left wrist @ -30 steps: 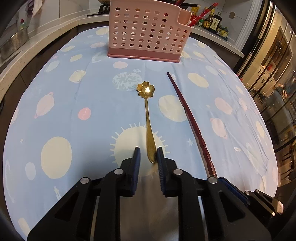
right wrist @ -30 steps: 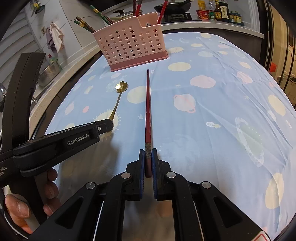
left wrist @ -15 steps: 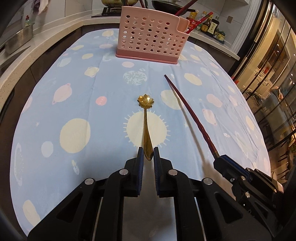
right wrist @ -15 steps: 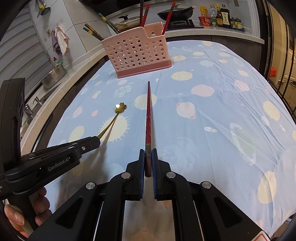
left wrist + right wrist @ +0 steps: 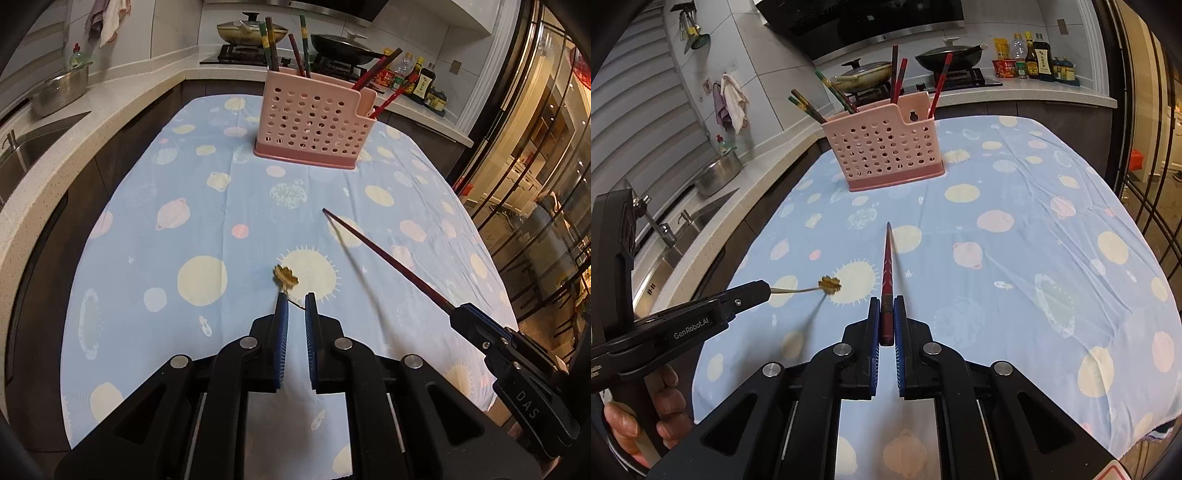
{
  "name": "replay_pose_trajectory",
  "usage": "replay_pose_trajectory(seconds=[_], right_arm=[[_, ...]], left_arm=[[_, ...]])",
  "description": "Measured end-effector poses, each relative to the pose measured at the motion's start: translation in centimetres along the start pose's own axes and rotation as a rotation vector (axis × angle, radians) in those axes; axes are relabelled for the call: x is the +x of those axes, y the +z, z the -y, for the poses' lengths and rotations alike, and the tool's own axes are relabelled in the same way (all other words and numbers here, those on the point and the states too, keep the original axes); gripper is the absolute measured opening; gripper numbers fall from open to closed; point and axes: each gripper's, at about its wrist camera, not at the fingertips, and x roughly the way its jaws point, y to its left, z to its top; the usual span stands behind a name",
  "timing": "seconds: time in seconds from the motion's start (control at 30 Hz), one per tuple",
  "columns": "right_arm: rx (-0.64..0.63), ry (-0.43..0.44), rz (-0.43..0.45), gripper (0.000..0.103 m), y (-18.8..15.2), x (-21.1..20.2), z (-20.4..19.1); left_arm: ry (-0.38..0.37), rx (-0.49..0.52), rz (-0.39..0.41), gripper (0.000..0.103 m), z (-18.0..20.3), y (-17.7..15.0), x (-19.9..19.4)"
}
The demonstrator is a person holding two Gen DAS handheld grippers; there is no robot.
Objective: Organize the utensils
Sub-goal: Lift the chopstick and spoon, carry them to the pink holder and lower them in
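Note:
A small gold spoon (image 5: 285,277) with a flower-shaped bowl is off the cloth, its handle pinched by my left gripper (image 5: 295,300), which is shut on it. From the right wrist view the spoon (image 5: 830,284) sticks out of the left gripper (image 5: 764,290) above its own shadow. My right gripper (image 5: 887,303) is shut on a dark red chopstick (image 5: 887,269), which points ahead above the table. That chopstick (image 5: 384,254) and the right gripper (image 5: 458,313) show at the right of the left wrist view. A pink perforated utensil holder (image 5: 314,125) stands at the far end with several chopsticks in it.
The table wears a light blue planet-print cloth (image 5: 207,206). A counter with a sink (image 5: 683,229) and a metal bowl (image 5: 61,92) runs along the left. Behind are pans on a stove (image 5: 332,48) and sauce bottles (image 5: 1034,55). A hand (image 5: 665,406) holds the left gripper.
Both grippers have risen and pulled back from the holder. The spoon and the chopstick have left the cloth with them. The left jaws, beside the handle before, now pinch it.

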Motion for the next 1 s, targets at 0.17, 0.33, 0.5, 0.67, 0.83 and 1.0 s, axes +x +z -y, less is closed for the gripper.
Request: replay_pose_trajectory(seconds=[0.17, 0.33, 0.5, 0.67, 0.83, 1.0], right_arm=[[0.011, 0.012, 0.050, 0.007, 1.5, -1.6, -0.1], [0.019, 0.020, 0.082, 0.007, 2.8, -2.4, 0.1], [0.026, 0.023, 0.115, 0.007, 4.3, -3.2, 0.4], [0.016, 0.027, 0.170, 0.007, 7.1, -4.2, 0.3], [0.014, 0.038, 0.224, 0.007, 11.3, -4.7, 0.7], [0.022, 0.039, 0.284, 0.007, 16.0, -4.9, 1.6]], left_arm=[[-0.003, 0.003, 0.030, 0.001, 0.0, 1.2, -0.8], [0.013, 0.017, 0.034, 0.001, 0.2, 1.8, -0.6], [0.025, 0.039, 0.051, 0.001, 0.7, 2.5, -1.4], [0.031, 0.056, 0.072, 0.001, 0.9, 4.4, -1.9], [0.034, 0.088, 0.119, 0.001, 1.6, 8.0, -2.7], [0.045, 0.115, 0.178, 0.001, 2.1, 12.5, -3.3]])
